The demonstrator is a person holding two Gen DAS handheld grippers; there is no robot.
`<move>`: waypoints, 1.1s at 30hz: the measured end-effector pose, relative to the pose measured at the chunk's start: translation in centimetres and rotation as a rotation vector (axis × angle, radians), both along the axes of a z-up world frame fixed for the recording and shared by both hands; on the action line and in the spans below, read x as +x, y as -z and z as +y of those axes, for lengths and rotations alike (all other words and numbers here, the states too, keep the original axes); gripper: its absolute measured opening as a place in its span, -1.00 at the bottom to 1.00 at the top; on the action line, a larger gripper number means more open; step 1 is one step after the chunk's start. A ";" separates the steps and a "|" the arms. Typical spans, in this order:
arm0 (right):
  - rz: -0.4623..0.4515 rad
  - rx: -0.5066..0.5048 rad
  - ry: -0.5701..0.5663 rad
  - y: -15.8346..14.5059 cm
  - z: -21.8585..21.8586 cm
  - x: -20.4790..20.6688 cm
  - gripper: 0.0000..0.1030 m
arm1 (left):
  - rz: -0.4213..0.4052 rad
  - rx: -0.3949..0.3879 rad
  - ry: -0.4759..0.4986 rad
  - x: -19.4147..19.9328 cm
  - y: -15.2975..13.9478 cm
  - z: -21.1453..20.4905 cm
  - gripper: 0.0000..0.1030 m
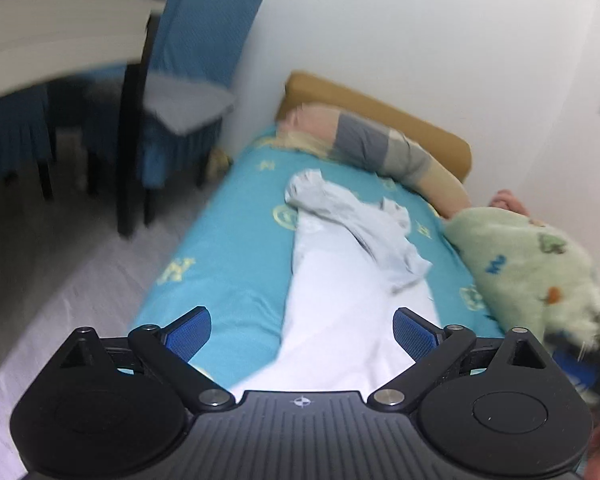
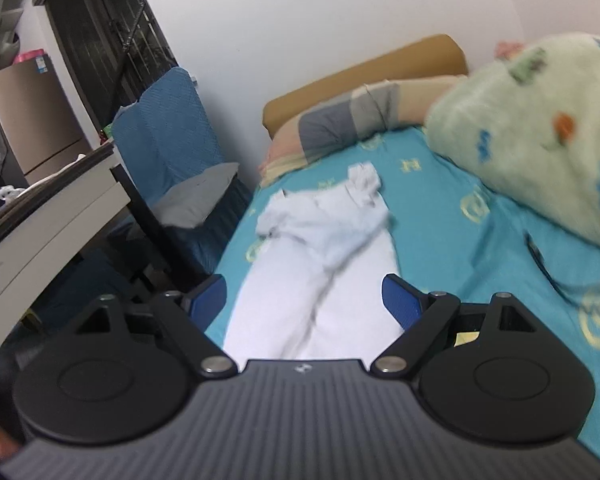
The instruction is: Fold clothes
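White garment (image 1: 340, 280) lies lengthwise on turquoise bedsheet (image 1: 227, 248), far end bunched, w/ left gripper (image 1: 302, 334) & right gripper (image 2: 304, 300) both spread wide above its near end, green blanket (image 1: 532, 256) at right, striped pillow (image 1: 384, 148) far.

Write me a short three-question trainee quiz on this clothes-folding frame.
1. True or false: the white garment is already folded into a neat square.
2. What state are the left hand-held gripper and right hand-held gripper in? A) both open B) both shut C) one gripping cloth
3. What does the garment lie on?

Key:
1. False; its far end is bunched.
2. A.
3. The turquoise bedsheet, beside a green blanket.
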State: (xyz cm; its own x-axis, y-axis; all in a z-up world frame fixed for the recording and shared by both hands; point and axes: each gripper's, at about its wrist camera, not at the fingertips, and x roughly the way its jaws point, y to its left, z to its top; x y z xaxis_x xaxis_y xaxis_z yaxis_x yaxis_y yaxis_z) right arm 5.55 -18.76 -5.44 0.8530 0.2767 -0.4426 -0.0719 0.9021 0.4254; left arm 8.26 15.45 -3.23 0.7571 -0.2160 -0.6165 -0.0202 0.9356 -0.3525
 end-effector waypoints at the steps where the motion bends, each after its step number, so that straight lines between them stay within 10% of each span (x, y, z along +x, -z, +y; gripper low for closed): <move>1: 0.022 -0.011 0.012 0.2 -0.2 -0.9 0.67 | 0.033 -0.049 0.029 0.2 -0.2 1.3 0.90; 5: 0.056 0.014 0.039 0.4 -1.0 -2.8 0.67 | 0.136 -0.240 0.114 0.3 0.9 7.3 0.84; 12: 0.067 -0.023 0.009 0.7 0.7 -2.8 0.67 | 0.199 -0.190 0.156 1.0 5.8 14.0 0.64; 17: 0.089 -0.050 0.012 1.0 1.3 -2.4 0.67 | 0.343 -0.184 0.319 1.1 11.0 13.8 0.13; 24: 0.120 -0.062 0.020 1.3 1.6 -1.7 0.67 | 0.442 0.151 0.530 1.7 11.9 8.8 -0.90; 33: 0.124 -0.019 0.050 1.1 0.2 -1.9 0.67 | 0.251 0.373 0.632 -3.1 0.7 -1.1 -0.94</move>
